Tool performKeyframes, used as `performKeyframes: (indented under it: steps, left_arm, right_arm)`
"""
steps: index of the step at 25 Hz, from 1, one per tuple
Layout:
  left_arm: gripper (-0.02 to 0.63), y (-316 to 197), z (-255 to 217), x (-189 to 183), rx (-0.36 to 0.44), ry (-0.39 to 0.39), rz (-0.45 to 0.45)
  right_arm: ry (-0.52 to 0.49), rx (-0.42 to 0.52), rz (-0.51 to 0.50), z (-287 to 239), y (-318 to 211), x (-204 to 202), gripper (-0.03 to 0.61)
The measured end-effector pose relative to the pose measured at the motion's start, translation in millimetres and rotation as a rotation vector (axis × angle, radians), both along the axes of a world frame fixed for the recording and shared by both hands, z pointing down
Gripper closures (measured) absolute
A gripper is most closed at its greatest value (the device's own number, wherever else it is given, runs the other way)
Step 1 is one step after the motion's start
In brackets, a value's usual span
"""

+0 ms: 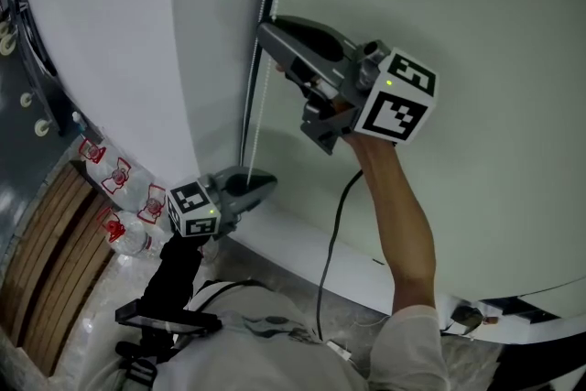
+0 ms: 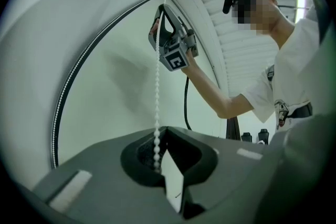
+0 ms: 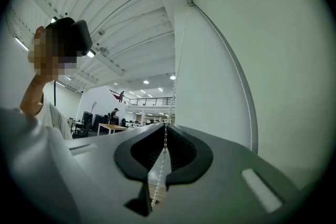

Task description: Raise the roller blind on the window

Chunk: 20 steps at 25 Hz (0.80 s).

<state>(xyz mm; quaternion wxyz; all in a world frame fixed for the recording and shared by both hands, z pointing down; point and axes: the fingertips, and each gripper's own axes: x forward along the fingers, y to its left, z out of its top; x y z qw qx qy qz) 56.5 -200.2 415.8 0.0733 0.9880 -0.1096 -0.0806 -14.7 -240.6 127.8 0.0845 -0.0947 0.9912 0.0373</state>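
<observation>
Two grippers are on one white bead chain (image 1: 259, 110), right above left. The right gripper (image 1: 266, 32) is held up high on a bare raised arm (image 1: 403, 215). In the right gripper view its jaws are together and pinching the chain (image 3: 160, 171), which goes up from the tips and also hangs down between the pads. The left gripper (image 1: 267, 182) is low, near the bottom of the chain. In the left gripper view its jaws are closed at the tips with the chain (image 2: 156, 97) dropping into them and apparently clamped, though the exact pad contact is hard to see. The chain runs taut and nearly straight between the two grippers. The same view shows the right gripper (image 2: 156, 23) overhead, gripping the chain's upper part. The chain hangs just beside a dark vertical strip (image 1: 265, 41). To the right of that strip is a pale green sheet, probably the roller blind (image 1: 476, 32), covering the whole area down to a white band (image 1: 302, 243) near the floor; blind and wall can't be separated for sure. A black cable (image 1: 334, 233) hangs from the right gripper. Water bottles with red labels (image 1: 119, 174) stand on the floor at lower left, next to wooden slats (image 1: 46, 261).
</observation>
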Motion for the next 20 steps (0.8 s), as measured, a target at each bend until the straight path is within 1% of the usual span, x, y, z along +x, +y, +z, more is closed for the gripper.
performKeyframes:
  steps: [7, 11, 15, 20]
  left_arm:
    - [0.615, 1.1, 1.7, 1.6, -0.006, 0.001, 0.009]
    - [0.615, 1.9, 2.4, 3.5, -0.011, -0.005, 0.015]
    - [0.615, 1.3, 6.4, 3.8, -0.021, -0.01, 0.017]
    - [0.615, 0.9, 7.5, 5.1, -0.035, -0.011, 0.015]
  right_arm:
    - [0.051, -0.066, 0.0, 58.3, 6.8, -4.5, 0.563]
    - [0.074, -0.127, -0.003, 97.3, 9.2, -3.9, 0.563]
    - [0.079, -0.16, 0.006, 122.8, 9.8, 0.9, 0.563]
    - [0.123, -0.221, -0.01, 160.7, 14.4, -3.9, 0.563]
